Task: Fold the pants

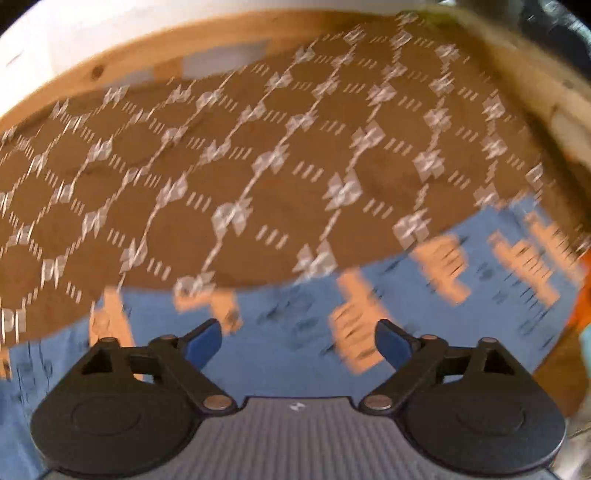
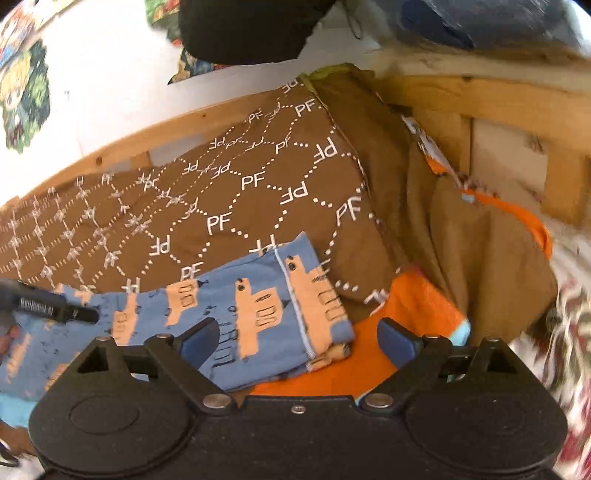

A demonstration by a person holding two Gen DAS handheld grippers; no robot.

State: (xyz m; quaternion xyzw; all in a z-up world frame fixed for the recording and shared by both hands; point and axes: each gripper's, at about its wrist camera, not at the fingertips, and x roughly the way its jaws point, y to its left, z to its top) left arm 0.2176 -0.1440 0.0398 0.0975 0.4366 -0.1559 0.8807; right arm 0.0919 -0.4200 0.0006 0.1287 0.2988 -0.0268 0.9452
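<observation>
The pants (image 2: pixel 258 306) are blue with peach vehicle prints and lie on a brown "PF" patterned blanket (image 2: pixel 221 192). In the right wrist view their folded end lies between and just ahead of my open, empty right gripper (image 2: pixel 297 341). In the left wrist view, which is motion-blurred, the pants (image 1: pixel 295 350) spread flat under my open, empty left gripper (image 1: pixel 297 343). The left gripper's black finger (image 2: pixel 55 308) shows at the left of the right wrist view, over the pants.
An orange garment (image 2: pixel 406 325) lies right of the pants, partly beneath them. A wooden bed frame (image 2: pixel 498 107) runs behind the blanket. A patterned cloth (image 2: pixel 569 332) is at far right. A black object (image 2: pixel 251 29) sits at the top, by the white wall.
</observation>
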